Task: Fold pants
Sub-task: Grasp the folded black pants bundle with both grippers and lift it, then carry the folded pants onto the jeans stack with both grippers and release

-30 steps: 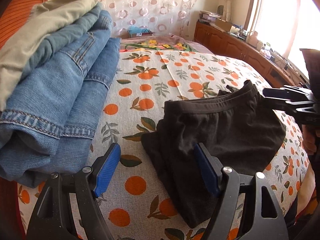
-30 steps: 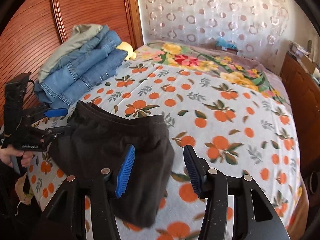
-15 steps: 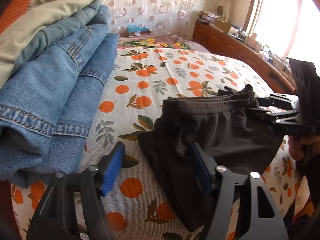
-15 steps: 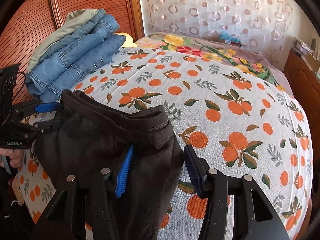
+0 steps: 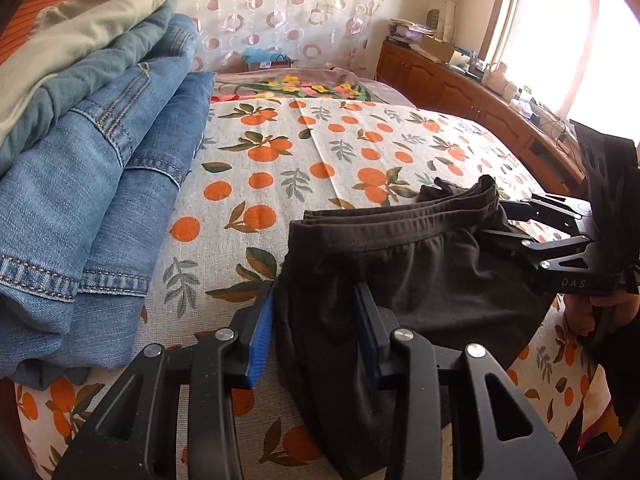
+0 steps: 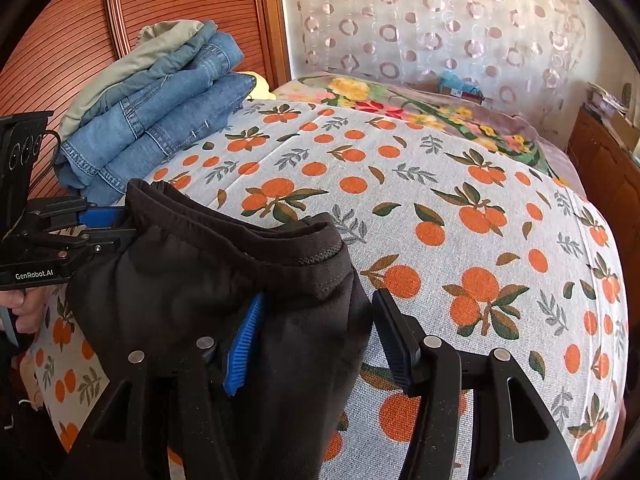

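Both wrist views, low over the bed [image 5: 360, 148], share the pants [image 5: 420, 272].

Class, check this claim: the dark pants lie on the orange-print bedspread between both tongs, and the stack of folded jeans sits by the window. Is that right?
One detail is wrong. The stack of folded jeans sits against the wooden headboard, not by the window, as the right wrist view shows. The dark pants do lie on the orange-print bedspread between the left tongs and right tongs.

Sunlit bedroom with an orange-print bed

A bright window [image 5: 560, 36] glared at upper right above a wooden cabinet [image 5: 460, 84]; a circle-patterned curtain [image 6: 432, 20] filled the top centre, a ribbed wooden headboard [image 6: 168, 4] the upper left, over the bedspread [image 6: 460, 208].
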